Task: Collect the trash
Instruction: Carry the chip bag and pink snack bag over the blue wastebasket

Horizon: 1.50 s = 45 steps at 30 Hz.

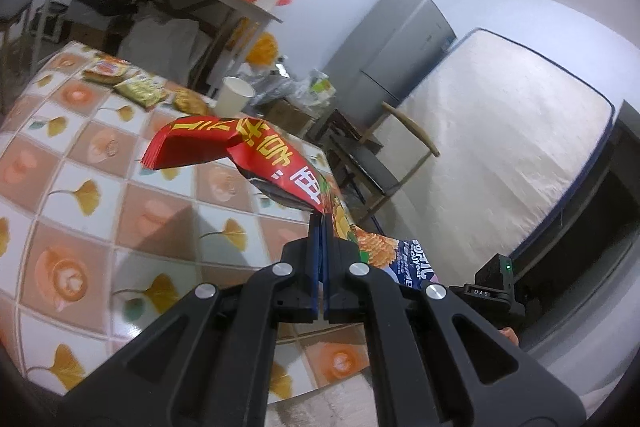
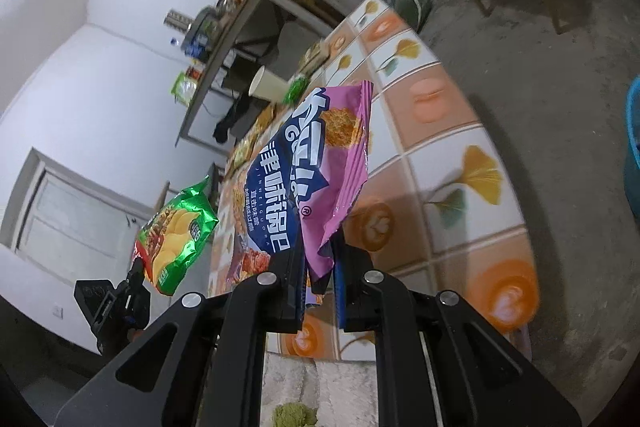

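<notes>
The left gripper (image 1: 320, 223) fills the bottom of its own view, its jaws pressed together on the edge of a red bag (image 1: 240, 151). The bag rises from the fingertips toward 11 o'clock, creased and folded, with yellow lettering on its face. It hangs in the air above the table (image 1: 80, 187), which wears a cloth of orange and white squares with yellow leaves. Behind the red bag, at 12 o'clock, a paper cup (image 1: 234, 101) stands upright on the table. Toward 10 o'clock from the cup a few more wrappers (image 1: 132, 83) lie flat near the far edge. At 3 o'clock from the fingertips part of a blue bag (image 1: 414, 267) shows, with the right gripper's black body just beyond it.

In the right wrist view the right gripper (image 2: 320, 247) holds that blue bag (image 2: 280, 183), its jaws narrow and clamped on the bottom corner. The bag stands up toward 12 o'clock, blue and purple, with white lettering, lifted clear of the table (image 2: 440, 131). At 9 o'clock from it the red bag (image 2: 176, 231) appears again, showing its green side with pictured crisps, pinched from below by the left gripper (image 2: 138, 269). The cup (image 2: 266, 85) sits at 11 o'clock from the blue bag's top. At the right edge, at 3 o'clock, a blue bin (image 2: 634, 147) shows on the floor.
</notes>
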Available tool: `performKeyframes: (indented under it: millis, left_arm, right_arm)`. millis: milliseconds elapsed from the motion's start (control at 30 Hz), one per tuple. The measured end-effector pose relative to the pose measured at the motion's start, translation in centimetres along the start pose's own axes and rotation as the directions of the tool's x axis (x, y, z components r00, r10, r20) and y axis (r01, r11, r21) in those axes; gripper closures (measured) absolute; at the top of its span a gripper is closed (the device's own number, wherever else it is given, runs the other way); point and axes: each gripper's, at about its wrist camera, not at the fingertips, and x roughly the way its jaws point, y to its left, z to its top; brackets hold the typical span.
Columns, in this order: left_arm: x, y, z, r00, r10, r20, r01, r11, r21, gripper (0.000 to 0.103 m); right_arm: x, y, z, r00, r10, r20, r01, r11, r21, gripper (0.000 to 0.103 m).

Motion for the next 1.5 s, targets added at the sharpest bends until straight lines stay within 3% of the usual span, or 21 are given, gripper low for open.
performKeyframes:
  millis: [200, 400, 600, 900, 1033, 1300, 1433, 1500]
  left_arm:
    - [3.3, -4.1, 0.6, 0.997, -0.059, -0.056, 0.063, 0.995, 0.081, 0.103]
    - [8.4, -9.2, 0.3, 0.983, -0.130, -0.133, 0.149, 0.979, 0.141, 0.103]
    - [14.4, -14.6, -1.7, 0.953, -0.194, -0.234, 0.240, 0.953, 0.184, 0.103]
    - [21.8, -20.7, -4.8, 0.906, -0.221, -0.360, 0.317, 0.920, 0.232, 0.103]
    - [24.2, -21.9, -5.6, 0.891, -0.224, -0.396, 0.335, 0.912, 0.237, 0.103]
    - [27.4, -22.8, -6.3, 0.872, -0.209, -0.444, 0.340, 0.910, 0.239, 0.103]
    - [28.2, -22.7, -6.5, 0.867, -0.196, -0.458, 0.332, 0.913, 0.238, 0.103]
    - [28.7, -22.8, -6.6, 0.864, -0.191, -0.465, 0.329, 0.914, 0.237, 0.103]
  right_arm:
    - [-3.2, -3.7, -1.1, 0.997, 0.014, 0.078, -0.021, 0.996, 0.091, 0.091]
    - [-7.8, -8.8, -2.2, 0.984, 0.009, 0.175, -0.044, 0.979, 0.197, 0.091]
    - [-13.0, -15.1, -4.4, 0.963, -0.049, 0.265, -0.039, 0.947, 0.320, 0.091]
    - [-16.8, -24.0, -6.8, 0.938, -0.152, 0.311, -0.022, 0.871, 0.491, 0.091]
    - [-17.7, -28.0, -6.4, 0.922, -0.219, 0.318, 0.011, 0.838, 0.546, 0.091]
    - [-17.5, -36.1, -2.2, 0.882, -0.380, 0.277, 0.144, 0.778, 0.611, 0.091]
    - [-16.3, -40.3, 0.1, 0.862, -0.452, 0.228, 0.230, 0.752, 0.618, 0.088]
    - [-16.0, -42.2, 0.8, 0.842, -0.494, 0.215, 0.275, 0.737, 0.617, 0.079]
